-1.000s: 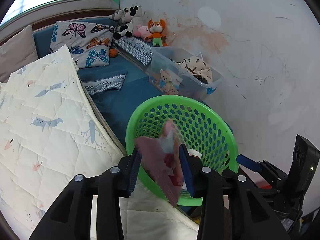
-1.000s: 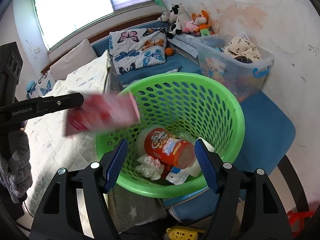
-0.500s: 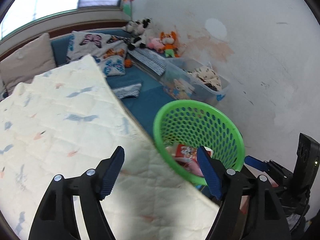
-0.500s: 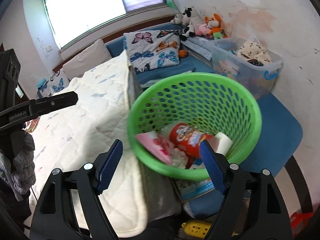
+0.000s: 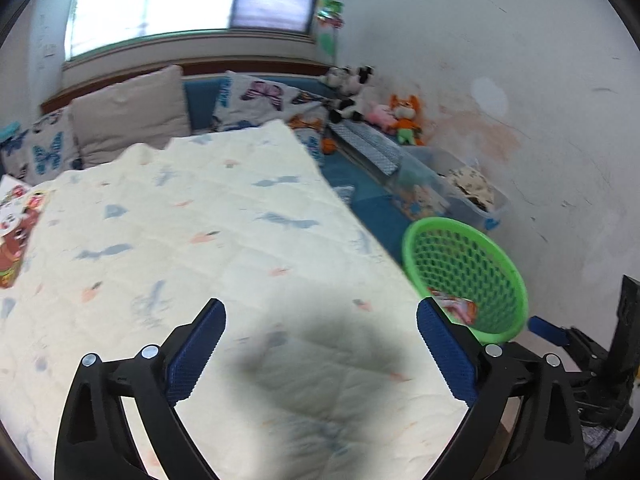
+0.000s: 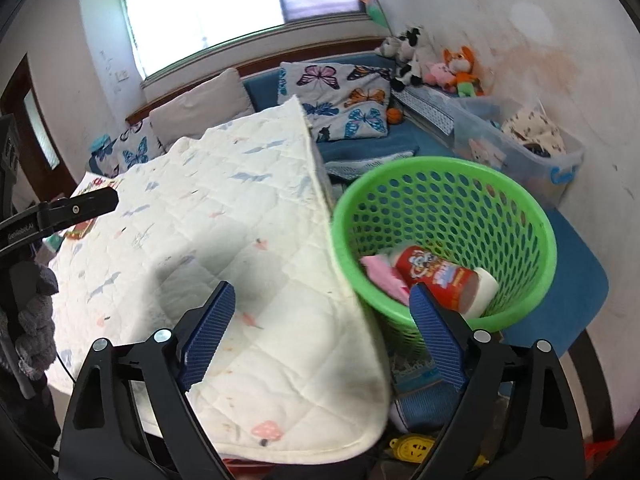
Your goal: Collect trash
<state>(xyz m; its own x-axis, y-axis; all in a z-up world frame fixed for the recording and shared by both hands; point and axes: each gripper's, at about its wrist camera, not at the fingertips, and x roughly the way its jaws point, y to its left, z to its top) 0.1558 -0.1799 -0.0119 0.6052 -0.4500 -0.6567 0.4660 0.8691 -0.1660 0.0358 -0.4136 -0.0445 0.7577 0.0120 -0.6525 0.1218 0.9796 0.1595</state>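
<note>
Both my grippers are spread wide with nothing between the blue pads. My left gripper [image 5: 320,344] hangs over the cream quilted blanket [image 5: 208,240], which fills most of that view and carries a dark shadow under me. My right gripper [image 6: 320,328] sits over the blanket's near corner [image 6: 240,280], its right finger in front of the green basket [image 6: 516,216]. The basket stands just beside the blanket edge on a blue chair seat [image 6: 576,292]; in the left view it shows to the right [image 5: 496,256]. Trash is inside the basket: a red snack canister [image 6: 436,276] lying on its side with a white end, and a pink wrapper [image 6: 384,276] touching its left side. From the left view only a bit of red-pink trash [image 5: 456,306] shows over the rim. More printed packets [image 5: 14,220] lie at the far left edge of the blanket, blurred. Behind: butterfly pillows [image 6: 344,100], stuffed toys [image 6: 436,66], a clear storage bin [image 6: 520,148] against the wall. A yellow power strip [image 6: 412,446] lies on the floor below.
</note>
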